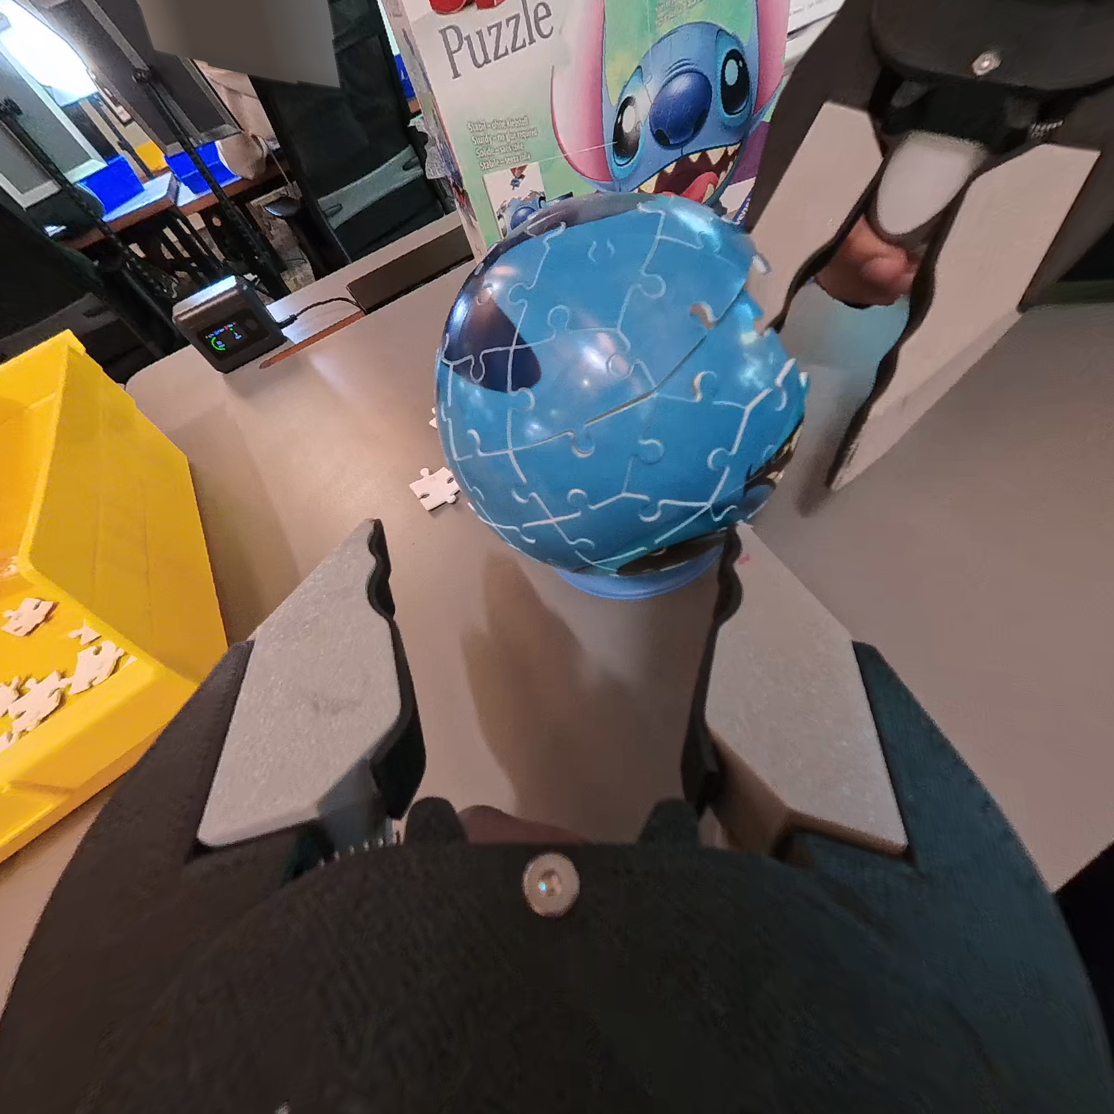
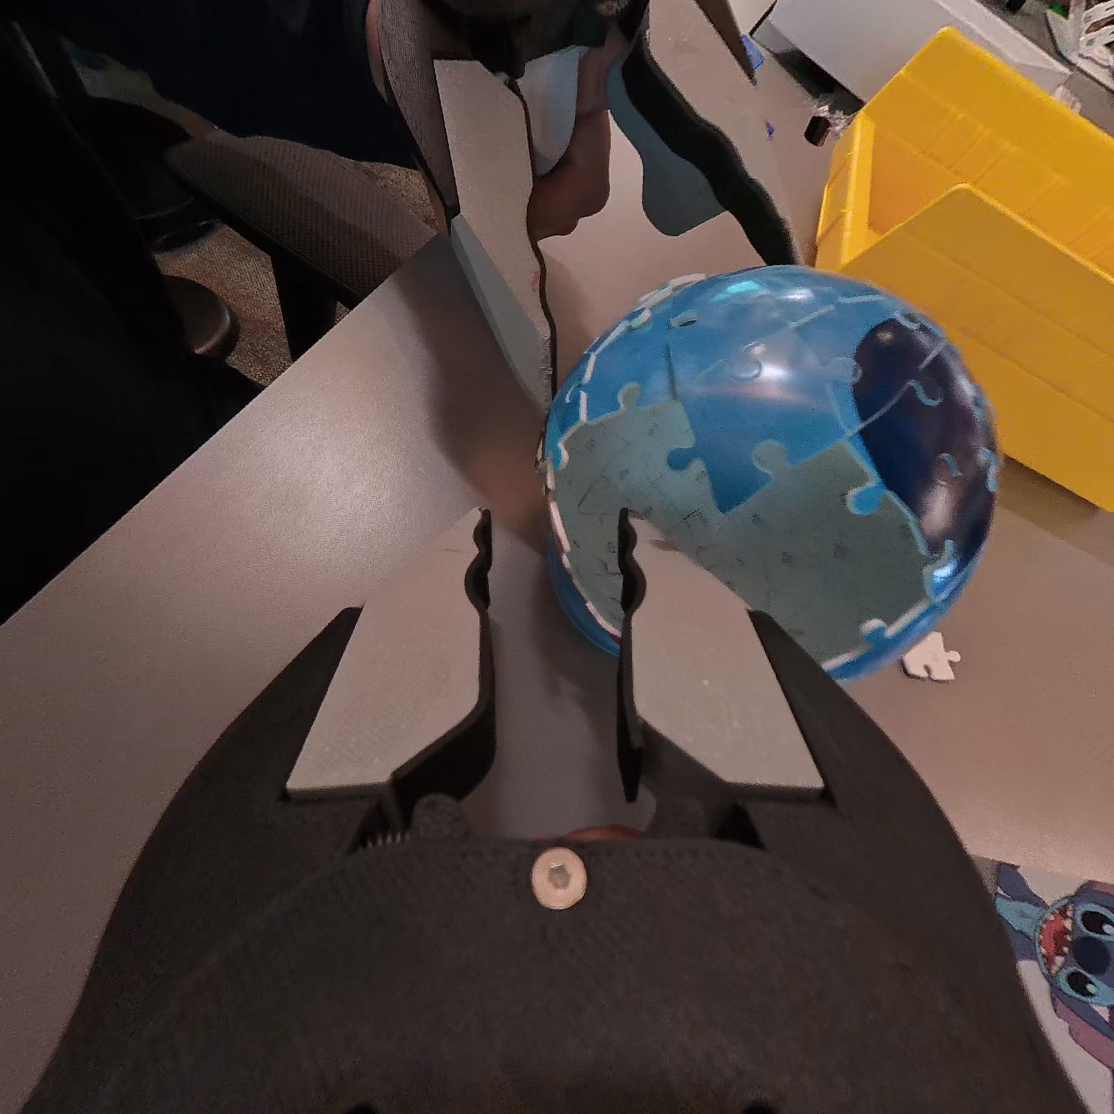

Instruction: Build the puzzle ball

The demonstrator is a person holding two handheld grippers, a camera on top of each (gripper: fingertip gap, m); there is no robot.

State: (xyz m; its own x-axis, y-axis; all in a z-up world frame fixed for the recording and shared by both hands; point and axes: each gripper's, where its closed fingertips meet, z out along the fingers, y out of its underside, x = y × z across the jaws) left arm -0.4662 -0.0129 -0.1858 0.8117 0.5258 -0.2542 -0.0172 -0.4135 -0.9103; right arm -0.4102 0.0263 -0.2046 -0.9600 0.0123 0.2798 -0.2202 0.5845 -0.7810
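One puzzle ball – on one blue stand. Two yellow bins, one puzzle box. Two grippers – left, right.

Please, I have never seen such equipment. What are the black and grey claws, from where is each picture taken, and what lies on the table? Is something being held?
The claws are two hand-held grippers; a person holds one in each hand, and each carries a camera that looks forward along its two fingers. One picture comes from the left gripper, the other from the right gripper, so each also shows the other gripper farther off.

On the grey table stands a blue puzzle ball on a small blue ring base. It is unfinished: the right view shows a large pale opening where pieces are missing. A loose white piece lies beside the ball. A yellow bin holds more pieces, and the puzzle box stands behind the ball.

Both grippers are open and hold nothing.
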